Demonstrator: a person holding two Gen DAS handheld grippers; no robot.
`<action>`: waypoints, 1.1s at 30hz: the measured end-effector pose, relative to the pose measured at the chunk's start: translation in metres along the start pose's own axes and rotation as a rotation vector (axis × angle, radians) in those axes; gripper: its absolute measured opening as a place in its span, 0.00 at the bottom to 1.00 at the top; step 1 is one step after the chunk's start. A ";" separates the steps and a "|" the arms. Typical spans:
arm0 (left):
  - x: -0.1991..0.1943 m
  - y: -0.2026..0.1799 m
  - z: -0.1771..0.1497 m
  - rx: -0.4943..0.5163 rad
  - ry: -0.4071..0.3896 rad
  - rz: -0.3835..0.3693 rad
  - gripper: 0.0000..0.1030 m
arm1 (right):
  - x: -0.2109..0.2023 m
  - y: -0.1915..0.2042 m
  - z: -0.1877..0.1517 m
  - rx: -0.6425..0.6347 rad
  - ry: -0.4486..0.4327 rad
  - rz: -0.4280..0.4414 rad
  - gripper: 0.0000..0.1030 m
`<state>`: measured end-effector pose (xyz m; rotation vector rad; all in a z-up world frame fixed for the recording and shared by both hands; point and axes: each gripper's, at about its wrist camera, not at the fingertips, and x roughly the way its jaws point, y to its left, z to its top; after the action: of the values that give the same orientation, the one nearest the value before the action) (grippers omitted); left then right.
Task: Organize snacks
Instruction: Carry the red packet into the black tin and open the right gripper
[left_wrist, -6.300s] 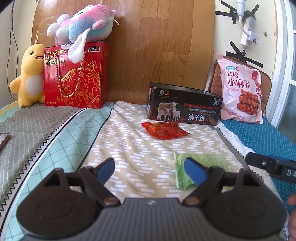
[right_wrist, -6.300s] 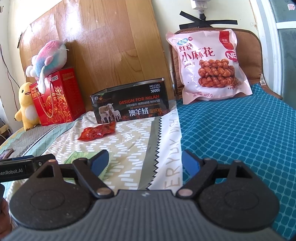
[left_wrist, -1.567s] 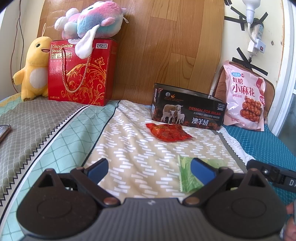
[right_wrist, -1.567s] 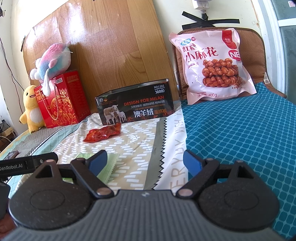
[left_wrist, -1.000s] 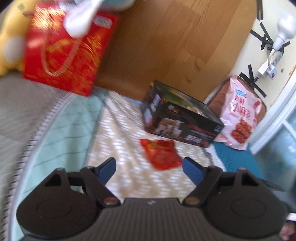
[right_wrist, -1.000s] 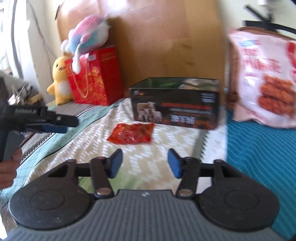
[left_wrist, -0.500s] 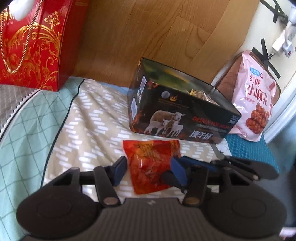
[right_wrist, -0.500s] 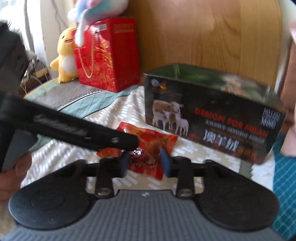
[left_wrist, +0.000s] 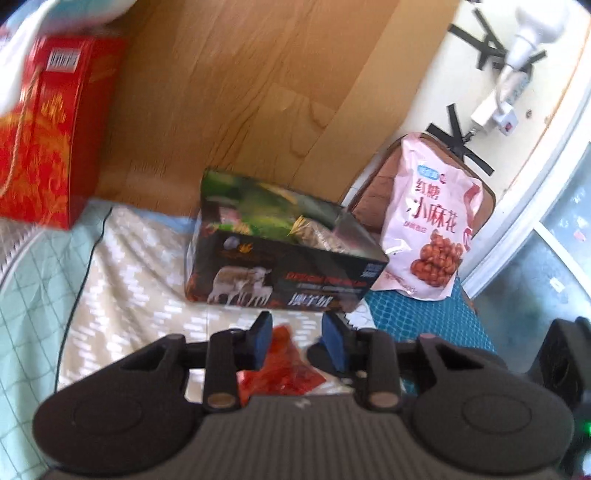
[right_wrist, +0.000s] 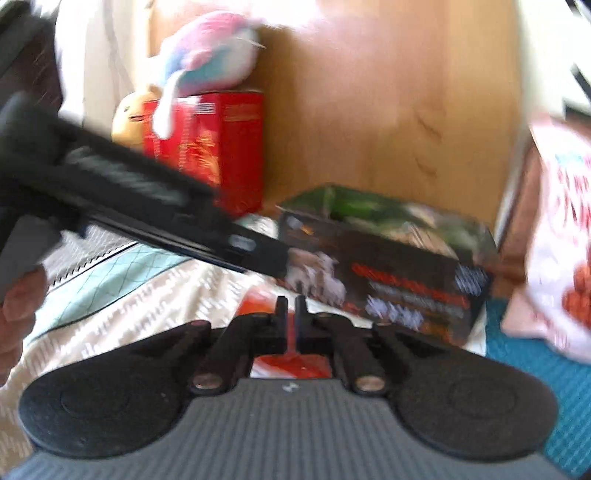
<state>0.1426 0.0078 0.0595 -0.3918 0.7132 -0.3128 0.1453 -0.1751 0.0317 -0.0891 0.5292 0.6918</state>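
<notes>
The small red plastic snack packet (left_wrist: 284, 373) lies on the bed, before the dark open cardboard box (left_wrist: 284, 273). It looks light, soft and slippery. The right gripper (right_wrist: 291, 314) has just closed, clamped on its edge; the left gripper (left_wrist: 297, 341) has just narrowed around it, contact unclear.

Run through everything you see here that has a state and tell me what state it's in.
Left tongs: jaws just closed, red snack packet between them.
Right tongs: jaws just closed, pinching the same packet.
Red snack packet: sealed, gripped by both tongs.
Dark box: open on top, snacks inside.
Pink snack bag: sealed, leaning upright.
Red gift box: upright.
</notes>
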 end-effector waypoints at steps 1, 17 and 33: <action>0.005 0.006 -0.001 -0.020 0.018 -0.009 0.29 | 0.000 -0.006 -0.004 0.028 0.014 0.007 0.25; 0.033 0.063 -0.028 -0.283 0.155 -0.046 0.30 | 0.036 -0.078 -0.022 0.632 0.215 0.319 0.44; 0.002 0.036 0.018 -0.220 0.022 -0.104 0.13 | 0.001 -0.057 0.030 0.577 -0.006 0.373 0.13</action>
<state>0.1620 0.0429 0.0547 -0.6359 0.7529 -0.3380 0.1946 -0.2106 0.0516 0.5638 0.7308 0.8752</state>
